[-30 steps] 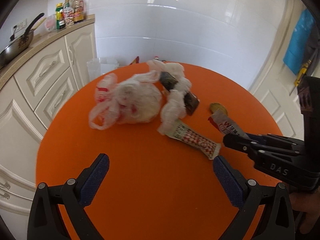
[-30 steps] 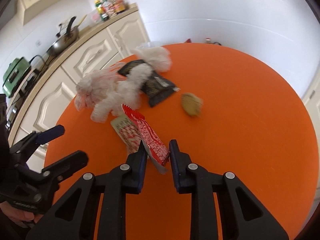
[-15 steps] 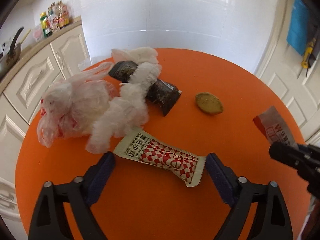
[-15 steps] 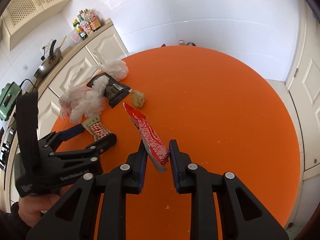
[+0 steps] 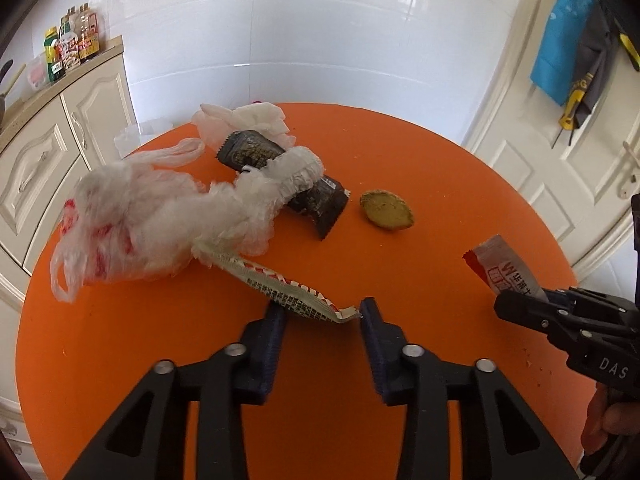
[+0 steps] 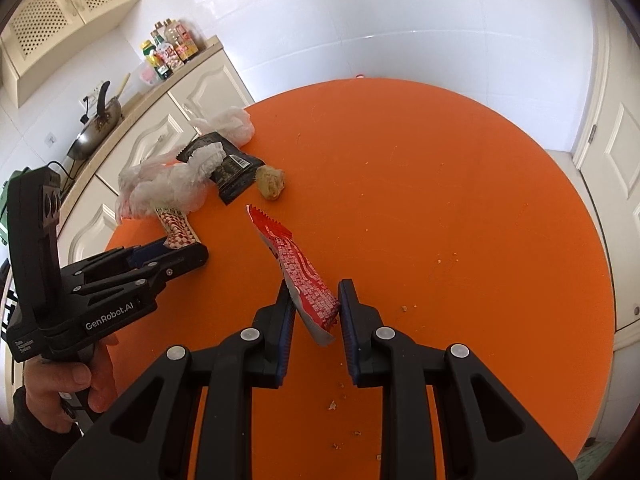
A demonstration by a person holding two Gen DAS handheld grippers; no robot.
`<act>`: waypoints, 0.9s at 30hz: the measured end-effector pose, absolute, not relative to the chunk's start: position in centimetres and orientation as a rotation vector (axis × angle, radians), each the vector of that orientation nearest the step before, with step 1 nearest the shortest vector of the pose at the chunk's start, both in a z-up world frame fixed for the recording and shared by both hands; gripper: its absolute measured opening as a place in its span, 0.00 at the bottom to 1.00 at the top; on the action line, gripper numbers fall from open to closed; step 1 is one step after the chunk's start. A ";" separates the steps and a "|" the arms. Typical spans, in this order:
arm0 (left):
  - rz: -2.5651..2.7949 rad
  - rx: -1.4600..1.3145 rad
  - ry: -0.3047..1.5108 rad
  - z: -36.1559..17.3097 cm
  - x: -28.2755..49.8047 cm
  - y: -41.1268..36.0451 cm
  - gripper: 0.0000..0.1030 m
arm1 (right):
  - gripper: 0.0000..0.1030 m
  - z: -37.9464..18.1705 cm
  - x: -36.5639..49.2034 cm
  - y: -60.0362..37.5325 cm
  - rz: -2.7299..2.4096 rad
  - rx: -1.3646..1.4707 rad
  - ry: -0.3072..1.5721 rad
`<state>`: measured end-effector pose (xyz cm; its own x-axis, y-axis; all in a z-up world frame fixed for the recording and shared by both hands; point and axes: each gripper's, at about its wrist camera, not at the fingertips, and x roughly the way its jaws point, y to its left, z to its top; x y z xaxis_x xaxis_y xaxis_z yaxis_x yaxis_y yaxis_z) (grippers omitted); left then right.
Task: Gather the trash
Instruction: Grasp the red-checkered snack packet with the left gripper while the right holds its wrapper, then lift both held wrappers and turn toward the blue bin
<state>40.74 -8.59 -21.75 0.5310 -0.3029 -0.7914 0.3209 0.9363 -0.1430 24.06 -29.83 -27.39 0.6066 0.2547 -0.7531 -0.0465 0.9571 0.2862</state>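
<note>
A red-and-white checkered wrapper (image 5: 288,286) lies on the orange round table (image 5: 400,152), its far end tucked under a crumpled white plastic bag (image 5: 132,224). My left gripper (image 5: 322,310) is closing on the wrapper's near end. Both pads touch its edges and the wrapper buckles between them. The right wrist view shows the same grip (image 6: 180,254). My right gripper (image 6: 314,300) is shut on a red snack wrapper (image 6: 296,264), which sticks up above the table. It shows again at the right of the left wrist view (image 5: 504,268).
A dark wrapper (image 5: 316,200) under a strip of white plastic, a yellow-brown lump (image 5: 386,210) and more white plastic (image 5: 248,120) lie behind. Cream cabinets (image 5: 40,160) with bottles (image 5: 68,52) stand left, a white door (image 5: 560,140) right. Crumbs (image 6: 440,260) dot the table.
My left gripper moved forward and down to the checkered wrapper and its jaws narrowed onto the near end. My right gripper drew away from the pile, still gripping the red wrapper.
</note>
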 end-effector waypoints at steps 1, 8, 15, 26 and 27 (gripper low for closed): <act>-0.352 0.031 0.938 -21.9 41.1 -8.8 0.66 | 0.21 -27.4 24.1 -29.7 0.174 0.242 0.906; -0.274 -0.046 0.897 -22.4 41.7 -7.7 0.47 | 0.21 -27.7 24.9 -29.4 0.178 0.232 0.911; -0.337 -0.102 0.925 -22.3 40.8 -6.7 0.11 | 0.21 -27.7 24.8 -29.1 0.184 0.241 0.914; -0.429 -0.067 0.898 -20.7 34.2 -5.8 0.04 | 0.21 -26.8 22.2 -29.8 0.174 0.284 0.892; -0.438 -0.058 0.889 -20.4 33.5 -5.8 0.04 | 0.21 -26.7 21.8 -30.0 0.172 0.287 0.887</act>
